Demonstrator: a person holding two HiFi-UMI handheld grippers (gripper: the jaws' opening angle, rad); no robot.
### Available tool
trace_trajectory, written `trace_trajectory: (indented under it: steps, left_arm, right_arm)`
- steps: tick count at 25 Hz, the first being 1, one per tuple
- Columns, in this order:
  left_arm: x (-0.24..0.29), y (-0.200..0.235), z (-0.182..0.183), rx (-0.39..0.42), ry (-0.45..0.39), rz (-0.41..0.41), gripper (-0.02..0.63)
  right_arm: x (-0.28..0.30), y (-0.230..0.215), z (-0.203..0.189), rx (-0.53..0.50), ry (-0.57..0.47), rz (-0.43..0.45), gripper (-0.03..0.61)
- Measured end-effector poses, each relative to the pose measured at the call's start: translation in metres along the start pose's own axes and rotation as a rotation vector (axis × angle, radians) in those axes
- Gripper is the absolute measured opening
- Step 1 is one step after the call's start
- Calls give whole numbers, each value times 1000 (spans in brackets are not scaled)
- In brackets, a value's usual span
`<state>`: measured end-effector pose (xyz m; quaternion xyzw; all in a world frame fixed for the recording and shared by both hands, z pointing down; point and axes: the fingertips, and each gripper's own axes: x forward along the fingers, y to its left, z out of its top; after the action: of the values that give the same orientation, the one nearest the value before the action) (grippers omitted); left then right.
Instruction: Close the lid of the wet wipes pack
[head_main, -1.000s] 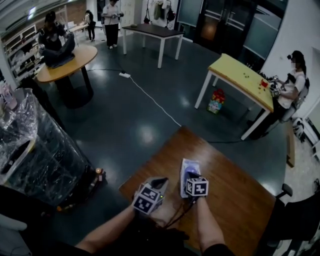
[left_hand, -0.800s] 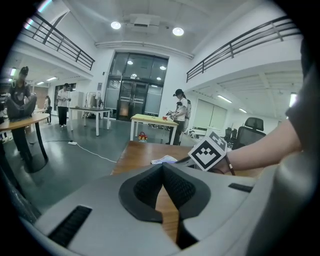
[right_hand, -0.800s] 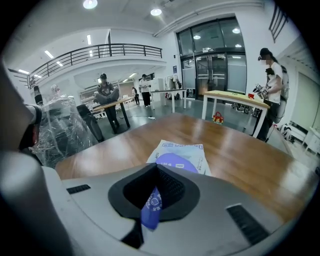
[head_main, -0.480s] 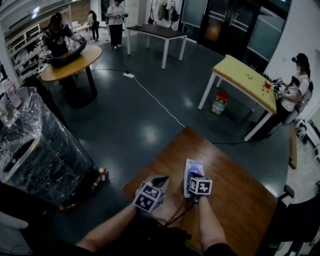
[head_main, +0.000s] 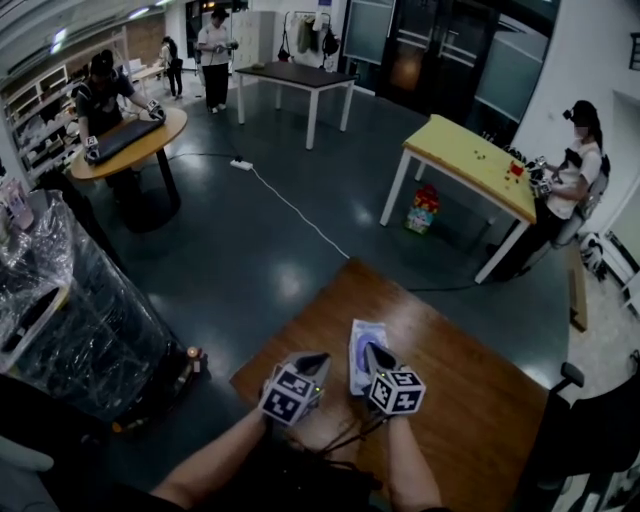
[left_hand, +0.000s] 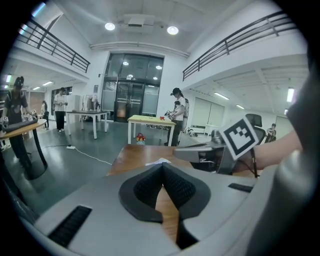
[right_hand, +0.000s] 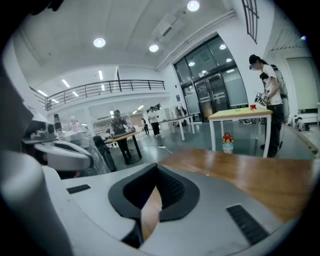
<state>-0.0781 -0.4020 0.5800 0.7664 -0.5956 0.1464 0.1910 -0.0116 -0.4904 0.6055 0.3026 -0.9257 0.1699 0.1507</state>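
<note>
Two clenched, empty grippers at a pack (head_main: 358, 338) on a table (head_main: 470, 400).
Left gripper (left_hand: 162, 170) and right gripper (right_hand: 156, 172): jaws pressed together, holding nothing. The pack lies just ahead between them, long axis pointing away; the right one is nearer, its tip seemingly over it.

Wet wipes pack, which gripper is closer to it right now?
Right. The right gripper overlaps the wet wipes pack in the head view; the left gripper is off to the pack's left, clear of it.
</note>
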Motion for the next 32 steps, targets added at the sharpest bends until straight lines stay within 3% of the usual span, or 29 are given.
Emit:
trace_trajectory:
  steps: [3, 6, 16, 23, 32]
  left_arm:
    - [5, -2, 7, 26, -6, 17, 6]
    - [6, -4, 22, 41, -33, 24, 6]
    - [-42, -6, 59, 105, -143, -74, 6]
    - [-82, -5, 89, 144, -255, -159, 6]
    - [-120, -11, 106, 193, -313, -256, 6]
  right_arm:
    - [-18, 23, 26, -38, -89, 62, 11]
    - [-36, 37, 48, -78, -147, 69, 11]
    - [-94, 93, 85, -45, -286, -76, 11]
    - [-121, 141, 114, -81, -375, -116, 9]
    - [-146, 180, 126, -52, -472, -165, 11]
